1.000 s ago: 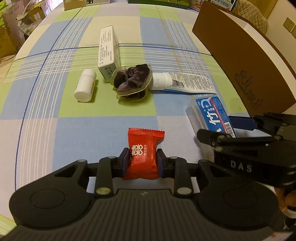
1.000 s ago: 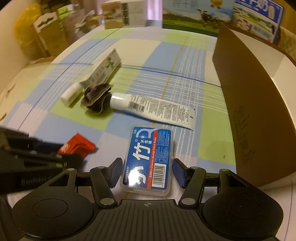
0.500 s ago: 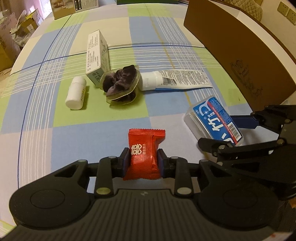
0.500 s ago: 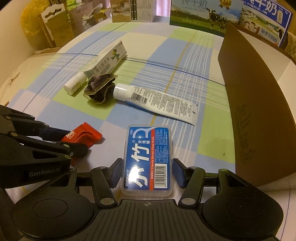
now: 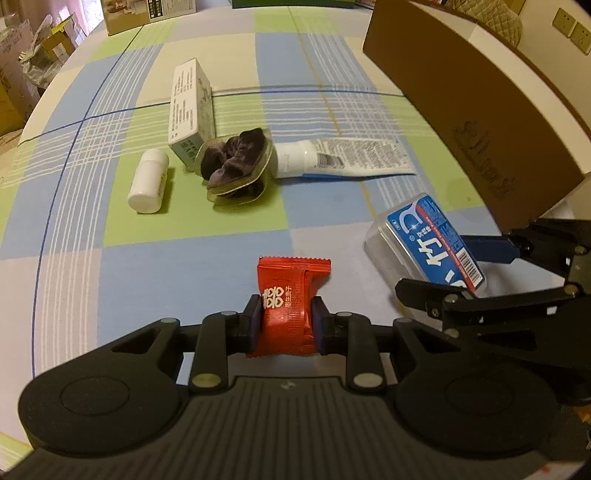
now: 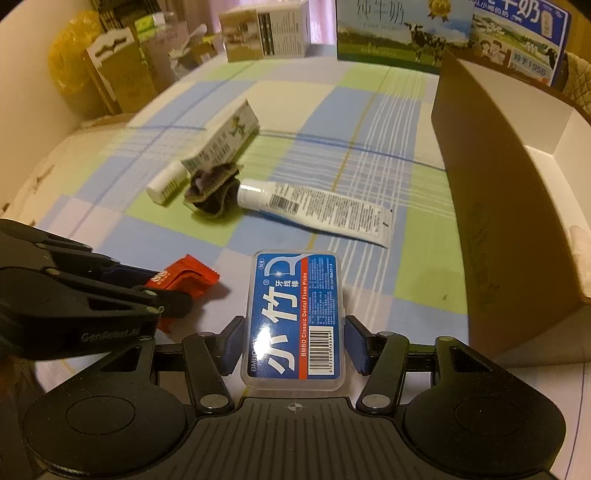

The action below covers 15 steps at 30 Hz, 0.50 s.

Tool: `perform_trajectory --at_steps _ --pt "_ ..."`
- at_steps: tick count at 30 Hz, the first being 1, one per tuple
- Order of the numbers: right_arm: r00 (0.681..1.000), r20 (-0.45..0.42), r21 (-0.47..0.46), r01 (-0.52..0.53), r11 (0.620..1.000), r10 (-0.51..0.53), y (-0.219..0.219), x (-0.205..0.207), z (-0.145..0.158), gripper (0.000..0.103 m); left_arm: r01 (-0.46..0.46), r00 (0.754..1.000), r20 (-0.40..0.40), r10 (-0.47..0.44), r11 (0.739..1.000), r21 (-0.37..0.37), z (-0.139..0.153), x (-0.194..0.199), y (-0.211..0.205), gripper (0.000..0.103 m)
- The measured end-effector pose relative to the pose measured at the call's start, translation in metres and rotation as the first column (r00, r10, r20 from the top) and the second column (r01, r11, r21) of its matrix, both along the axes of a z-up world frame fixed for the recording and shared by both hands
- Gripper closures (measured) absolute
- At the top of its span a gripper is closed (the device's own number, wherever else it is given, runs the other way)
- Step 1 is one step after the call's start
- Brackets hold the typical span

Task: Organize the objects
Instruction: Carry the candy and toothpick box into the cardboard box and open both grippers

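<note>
the left gripper (image 5: 286, 323) is pinched tight on a red candy packet (image 5: 290, 295), blue pads against the packet's two side edges; the packet stands with its long axis running straight away from the camera, its crimped far end toward 12 o'clock. at about 3 o'clock from it the right gripper (image 6: 293, 345) holds a clear floss pick box (image 6: 295, 314) with a blue label, pads pressed on the long sides, long axis pointing away along the fingers, barcode end nearest the camera. in the left wrist view that box tilts, its far end aimed toward 11 o'clock. both things hang over the checked tablecloth (image 5: 177, 266). farther out, near 12 o'clock, a dark scrunchie (image 5: 236, 162) on a clear card lies between a small white bottle (image 5: 147, 181) at its 9 o'clock and a white tube (image 5: 340, 158) at its 3 o'clock, the tube's cap next to the scrunchie and its long axis running toward 3 o'clock. a white carton (image 5: 190, 107) lies behind, its near end just beside the scrunchie, its length pointing to 12 o'clock. at 2 o'clock stands a brown cardboard box (image 5: 472, 110), open on top. milk cartons (image 6: 406, 33) stand at the far edge.
</note>
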State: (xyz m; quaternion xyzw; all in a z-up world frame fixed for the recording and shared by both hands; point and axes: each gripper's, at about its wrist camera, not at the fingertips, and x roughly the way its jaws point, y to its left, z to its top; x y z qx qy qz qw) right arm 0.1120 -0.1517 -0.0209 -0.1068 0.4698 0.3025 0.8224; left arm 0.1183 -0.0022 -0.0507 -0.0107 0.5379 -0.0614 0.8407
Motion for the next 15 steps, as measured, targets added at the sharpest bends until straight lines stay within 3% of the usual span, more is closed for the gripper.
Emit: perform_trajectory --at_steps 6,15 --pt "1.0 0.019 0.069 0.017 0.997 -0.018 -0.022 -0.006 0.027 0.049 0.007 0.999 0.032 -0.006 1.0 -0.012 0.02 -0.004 -0.004 0.08" --pt "0.992 0.104 0.164 0.053 0.985 -0.071 -0.062 -0.004 0.078 0.049 0.075 0.986 0.151 -0.067 0.996 -0.046 0.078 0.001 -0.031 0.08"
